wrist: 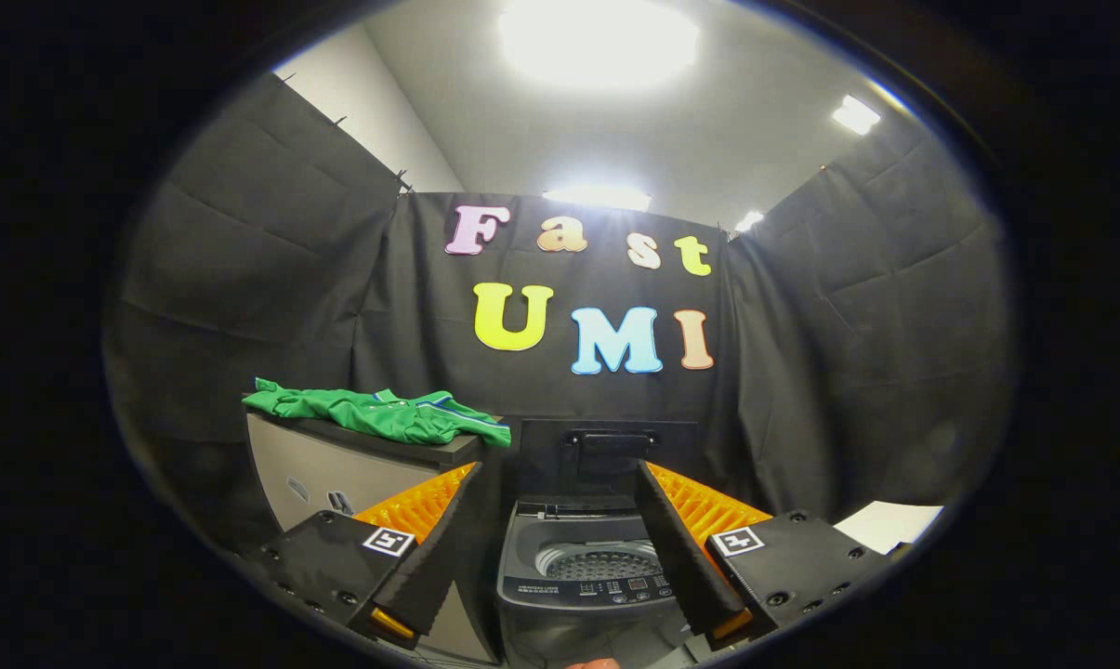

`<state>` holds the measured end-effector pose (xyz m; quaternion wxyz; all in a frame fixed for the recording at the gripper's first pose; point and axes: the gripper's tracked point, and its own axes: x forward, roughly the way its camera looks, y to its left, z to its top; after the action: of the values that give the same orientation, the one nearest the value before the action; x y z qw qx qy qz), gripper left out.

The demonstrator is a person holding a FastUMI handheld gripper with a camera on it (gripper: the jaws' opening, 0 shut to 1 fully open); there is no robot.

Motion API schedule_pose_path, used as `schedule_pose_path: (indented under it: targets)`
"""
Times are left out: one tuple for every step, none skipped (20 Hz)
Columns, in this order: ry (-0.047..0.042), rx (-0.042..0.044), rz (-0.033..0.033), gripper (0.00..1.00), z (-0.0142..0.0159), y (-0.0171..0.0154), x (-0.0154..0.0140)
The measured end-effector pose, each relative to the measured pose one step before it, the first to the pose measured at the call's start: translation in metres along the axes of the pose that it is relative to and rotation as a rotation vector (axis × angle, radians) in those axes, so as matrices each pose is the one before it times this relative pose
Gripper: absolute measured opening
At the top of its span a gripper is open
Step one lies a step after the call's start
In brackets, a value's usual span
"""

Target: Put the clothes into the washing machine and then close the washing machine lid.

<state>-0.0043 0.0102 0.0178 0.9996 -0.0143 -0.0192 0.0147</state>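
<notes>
A green garment [383, 413] lies crumpled on top of a grey cabinet [336, 469], to the left of the washing machine. The washing machine [583, 585] stands just ahead, seen between my fingers, with its dark lid [608, 455] raised upright at the back and the perforated drum [601, 562] showing inside. My gripper [560, 520] is open, with nothing between its fingers. The left finger [434, 548] reaches toward the cabinet's right edge, and the green garment lies beyond and above it.
Black cloth walls close the booth at the back and on both sides. A white surface [889, 525] shows low to the right of the machine. The machine's control panel [597, 588] faces me at its front rim.
</notes>
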Motion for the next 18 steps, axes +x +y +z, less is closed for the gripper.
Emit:
schedule_pose_path:
  targets:
    - [-0.00045, -0.00129, -0.00259, 1.00, 0.00086, 0.00043, -0.00089]
    - [-0.00243, -0.00227, -0.00161, 1.00, 0.00058, -0.00050, 0.00036]
    - [-0.00182, -0.00189, -0.00170, 1.00, -0.00058, -0.00020, 0.00039]
    - [0.00024, 0.00116, -0.00066, 1.00, 0.00084, 0.00002, -0.00051]
    - [-0.00182, 0.00007, -0.00283, 1.00, -0.00027, -0.00121, 0.00004]
    - [-0.00158, -0.00305, -0.00231, 1.00, 0.00158, -0.00063, -0.00012]
    - [0.00059, -0.00109, 0.00187, 1.00, -0.00040, 0.00009, 0.00099]
    - [0.00179, -0.00124, 0.00009, 1.00, -0.00049, -0.00025, -0.00138]
    - [0.00061, -0.00123, 0.00086, 1.00, 0.00002, -0.00043, -0.00037]
    - [-0.00183, -0.00088, -0.00117, 1.00, 0.00174, -0.00062, -0.00050]
    - [-0.00086, -0.00062, -0.00118, 1.00, 0.00053, -0.00098, 0.00082]
    - [-0.00180, -0.00051, -0.00096, 1.00, 0.00135, -0.00047, 0.00021]
    - [-0.00138, -0.00104, 0.00001, 1.00, 0.00078, -0.00030, 0.00000]
    - [-0.00106, -0.00236, 0.00055, 1.00, 0.00172, -0.00002, -0.00010]
    - [-0.00074, -0.00320, -0.00004, 1.00, 0.00063, 0.00031, 0.00097]
    - [0.00031, -0.00010, 0.00055, 1.00, 0.00095, -0.00008, 0.00090]
    - [0.00024, 0.00122, 0.00116, 1.00, 0.00155, 0.00046, 0.00066]
    - [-0.00072, -0.00020, 0.00142, 1.00, 0.00222, 0.00102, 0.00104]
